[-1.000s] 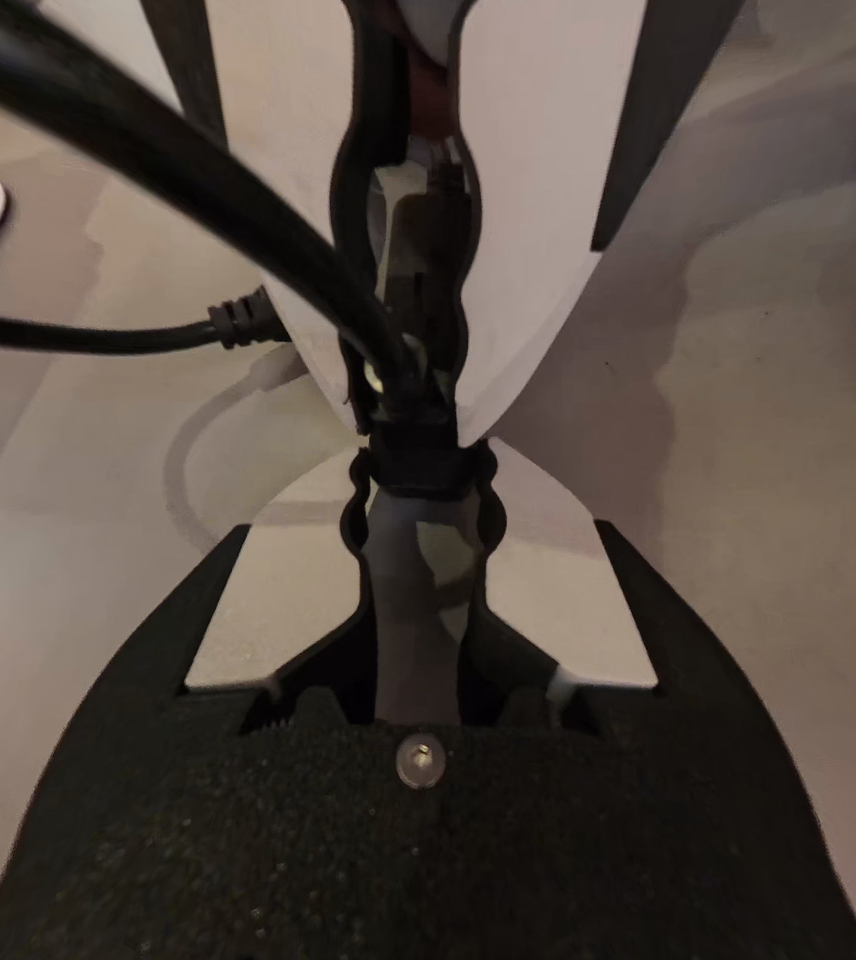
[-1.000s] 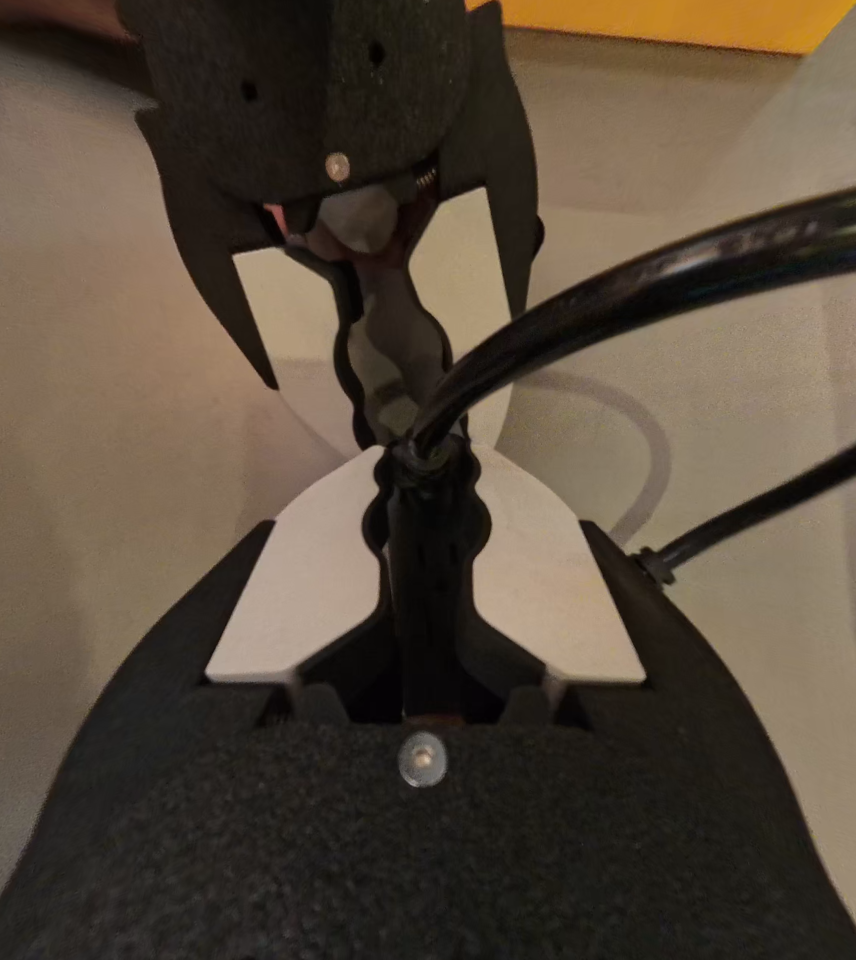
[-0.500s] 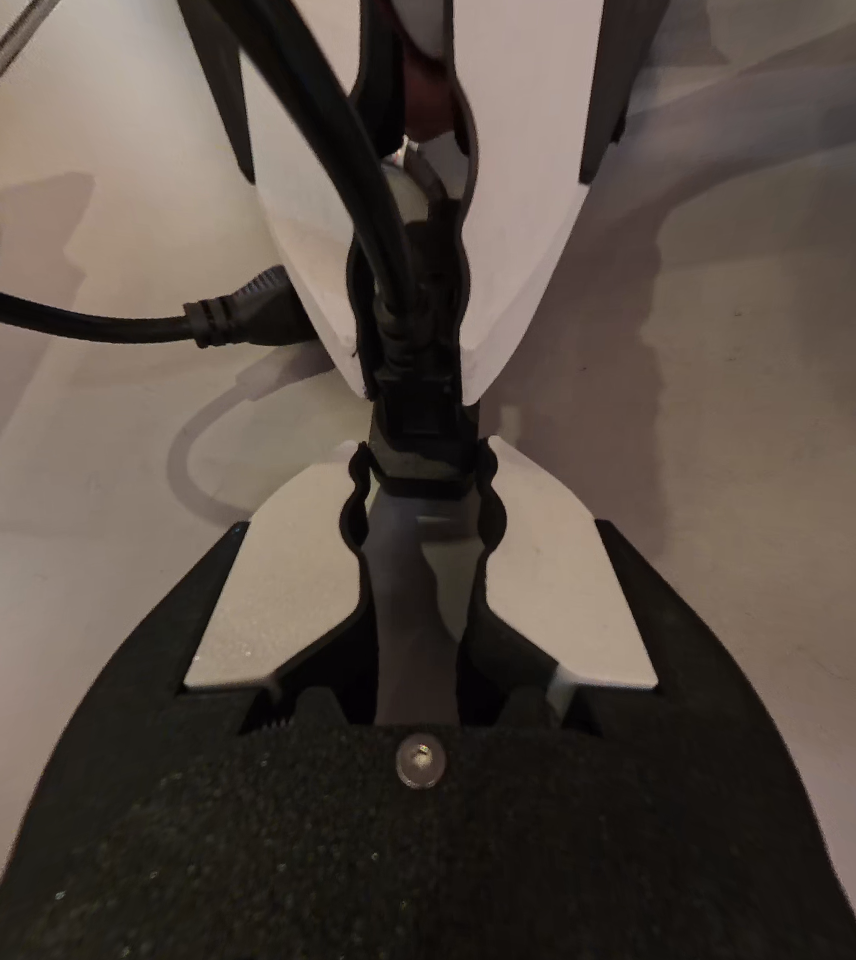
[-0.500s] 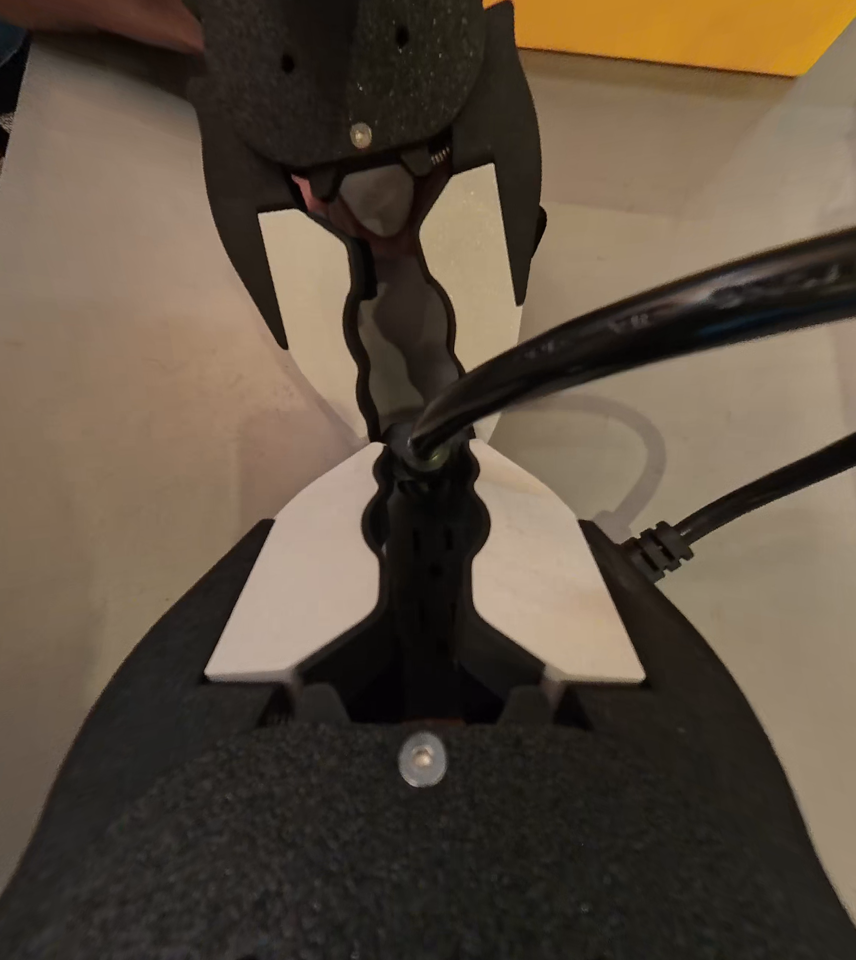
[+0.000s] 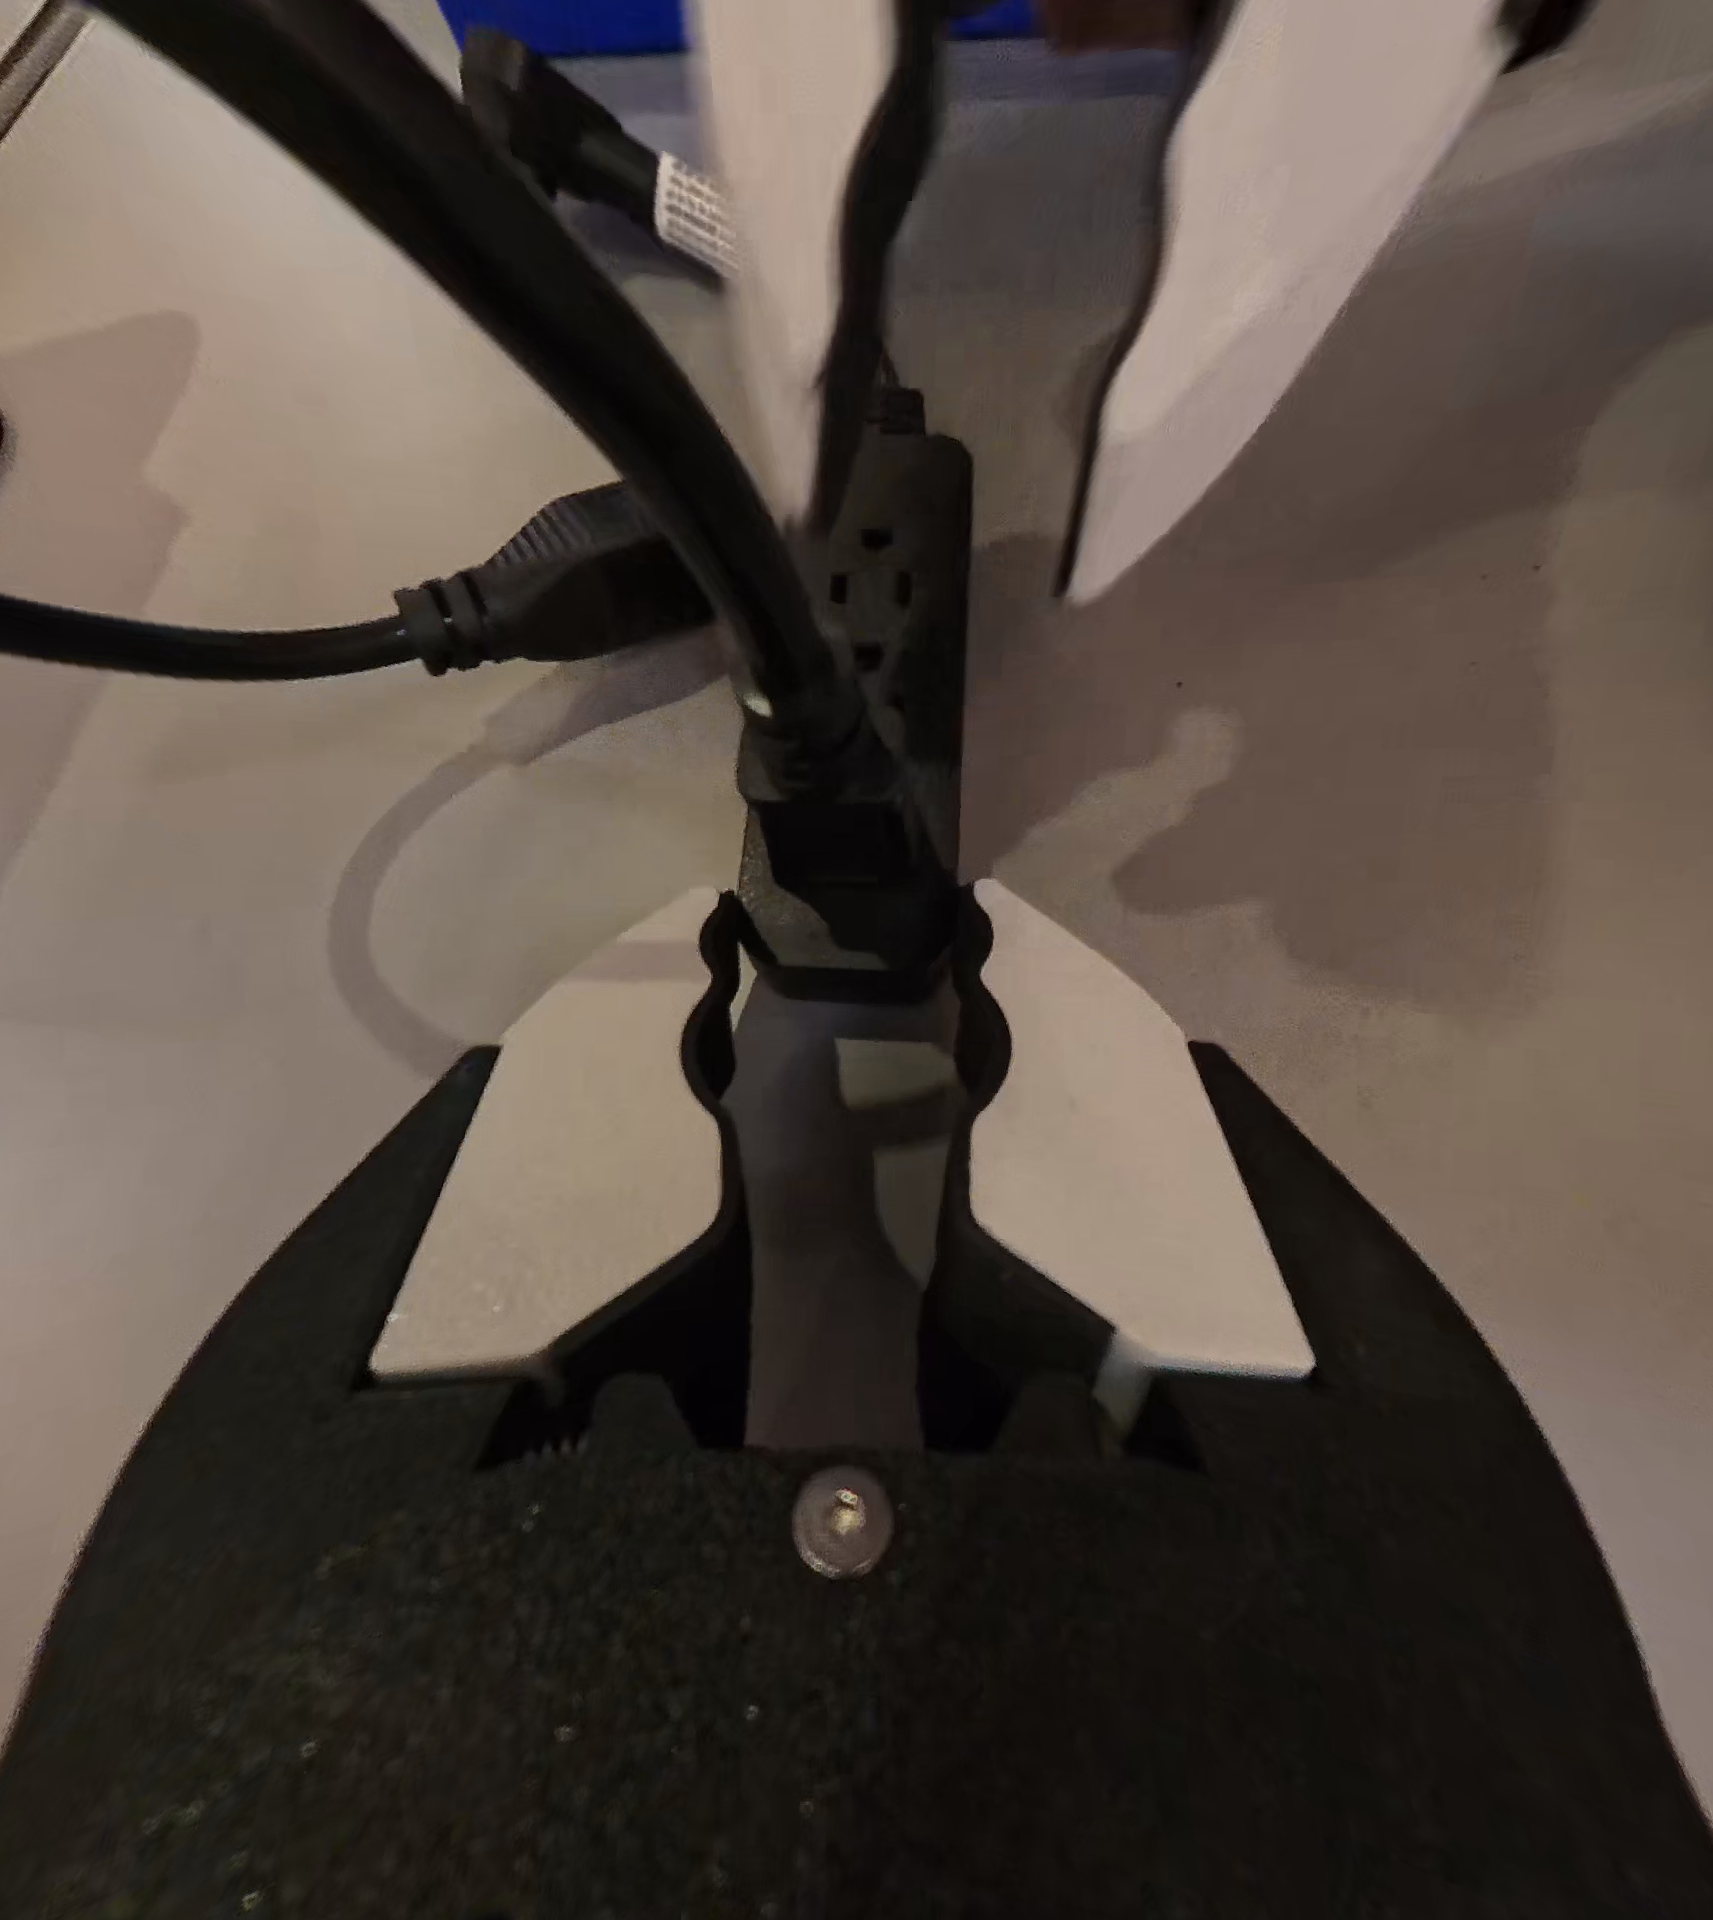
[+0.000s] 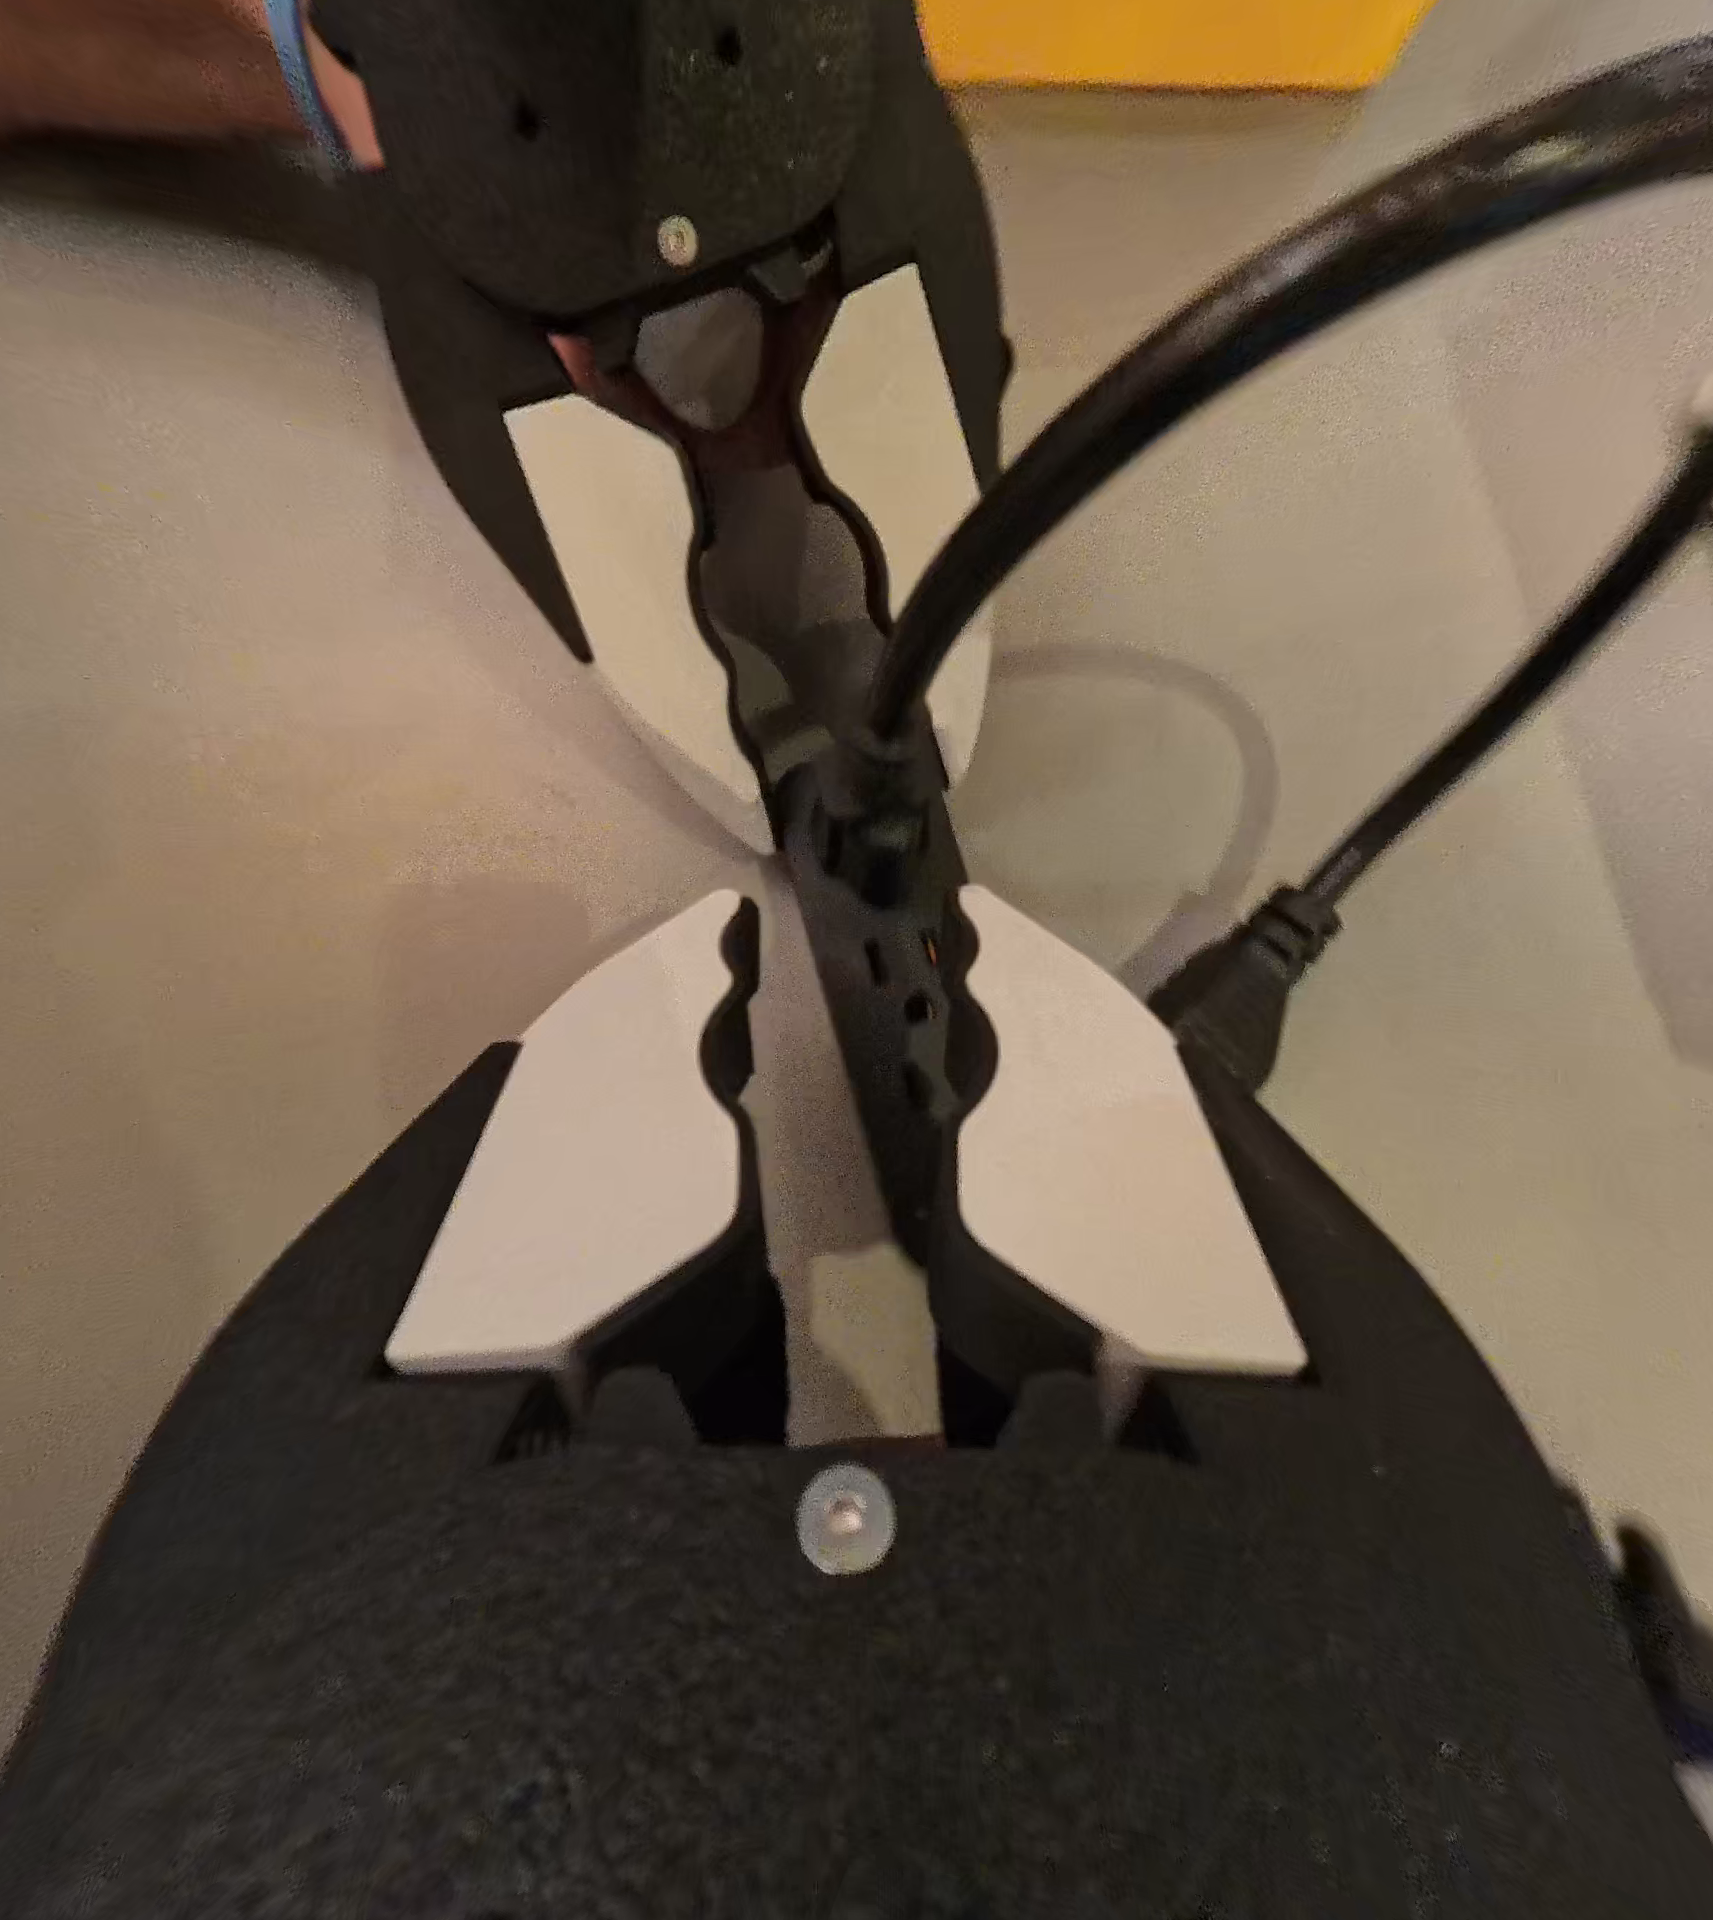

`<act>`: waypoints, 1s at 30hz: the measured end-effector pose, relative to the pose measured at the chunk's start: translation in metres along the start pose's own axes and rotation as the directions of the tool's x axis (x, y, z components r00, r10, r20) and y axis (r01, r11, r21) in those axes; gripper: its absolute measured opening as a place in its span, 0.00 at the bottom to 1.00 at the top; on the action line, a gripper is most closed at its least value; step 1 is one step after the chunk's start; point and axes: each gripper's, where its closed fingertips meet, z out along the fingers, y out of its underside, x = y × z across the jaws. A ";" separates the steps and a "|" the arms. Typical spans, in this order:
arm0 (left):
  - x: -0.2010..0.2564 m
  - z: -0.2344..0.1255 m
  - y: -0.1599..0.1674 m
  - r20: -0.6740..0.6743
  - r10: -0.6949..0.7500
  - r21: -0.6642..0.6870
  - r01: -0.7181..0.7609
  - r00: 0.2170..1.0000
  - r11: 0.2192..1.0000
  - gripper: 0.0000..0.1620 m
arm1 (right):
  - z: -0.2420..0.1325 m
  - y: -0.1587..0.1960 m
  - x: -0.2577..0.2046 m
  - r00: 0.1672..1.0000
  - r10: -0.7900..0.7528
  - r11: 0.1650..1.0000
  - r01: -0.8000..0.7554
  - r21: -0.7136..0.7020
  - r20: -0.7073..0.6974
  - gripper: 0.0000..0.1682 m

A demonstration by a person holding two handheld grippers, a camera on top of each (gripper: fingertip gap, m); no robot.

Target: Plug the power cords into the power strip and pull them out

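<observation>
My left gripper (image 5: 844, 914) clamps one end of the black power strip (image 5: 899, 603); a cord's plug (image 5: 810, 769) sits in it. At twelve o'clock, my right gripper (image 6: 857, 914) stands apart around the strip's other end.

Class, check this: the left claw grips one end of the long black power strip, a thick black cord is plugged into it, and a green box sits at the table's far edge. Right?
Not quite. The right wrist view shows the box is yellow. The left claw grips the long black power strip, with the thick black cord plugged in.
</observation>
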 end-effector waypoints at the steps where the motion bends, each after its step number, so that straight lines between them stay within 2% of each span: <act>1: -0.001 -0.001 0.001 -0.008 -0.007 0.001 0.007 1.000 1.000 0.24 | -0.010 -0.001 -0.003 0.998 0.047 0.998 -0.044 0.049 -0.053 0.19; 6: -0.001 -0.001 0.001 -0.003 0.019 0.001 -0.019 1.000 1.000 0.24 | -0.039 0.015 -0.070 0.958 0.286 0.906 -0.258 0.335 -0.037 0.17; 9: 0.000 -0.001 0.001 0.001 0.025 0.001 -0.025 1.000 1.000 0.24 | -0.049 0.028 -0.107 0.946 0.325 0.837 -0.284 0.469 -0.008 0.15; 14: 0.000 0.000 0.001 0.008 0.033 0.000 -0.033 0.999 0.999 0.24 | -0.058 0.027 -0.120 0.977 0.205 0.863 -0.153 0.482 -0.057 0.15; 17: 0.000 0.000 0.001 0.014 0.041 -0.002 -0.041 0.999 0.999 0.24 | -0.045 0.044 -0.113 0.974 0.222 0.890 -0.182 0.417 -0.049 0.15; 21: 0.000 0.000 0.001 0.020 0.047 -0.004 -0.047 0.999 0.999 0.24 | -0.046 0.039 -0.112 0.973 0.230 0.874 -0.192 0.445 -0.032 0.14; 27: 0.000 0.001 0.001 0.025 0.052 -0.006 -0.052 0.998 0.999 0.24 | -0.037 0.042 -0.112 0.971 0.238 0.896 -0.214 0.389 -0.014 0.14; 30: 0.000 0.001 0.001 0.024 0.051 -0.006 -0.051 0.998 0.999 0.24 | -0.039 0.023 -0.088 0.974 0.205 0.879 -0.142 0.456 -0.093 0.14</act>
